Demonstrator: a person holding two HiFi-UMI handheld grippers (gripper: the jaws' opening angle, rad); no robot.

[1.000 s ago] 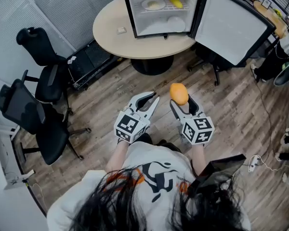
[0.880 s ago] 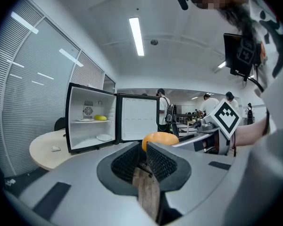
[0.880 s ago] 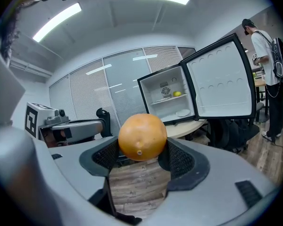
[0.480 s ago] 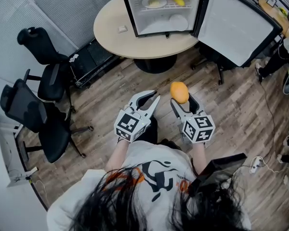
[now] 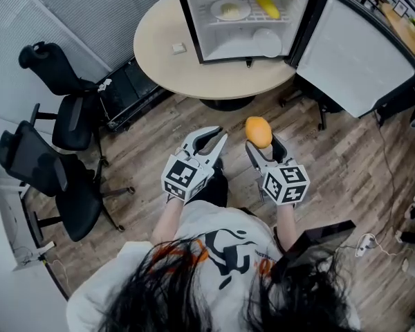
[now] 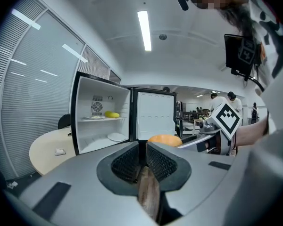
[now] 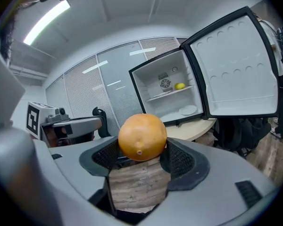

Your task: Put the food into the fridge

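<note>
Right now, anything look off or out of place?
Nothing spilled or damaged. Only oddities: the fridge stands on the round table with its door wide open, and the orange sits right at the tips of the right hand-held gripper, a shallow grip.

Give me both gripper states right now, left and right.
Left gripper: closed, nothing between the jaws.
Right gripper: closed on the orange fruit.

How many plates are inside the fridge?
2. The upper plate sits on the fridge shelf; the lower plate lies on its bottom. More may be hidden from view.
</note>
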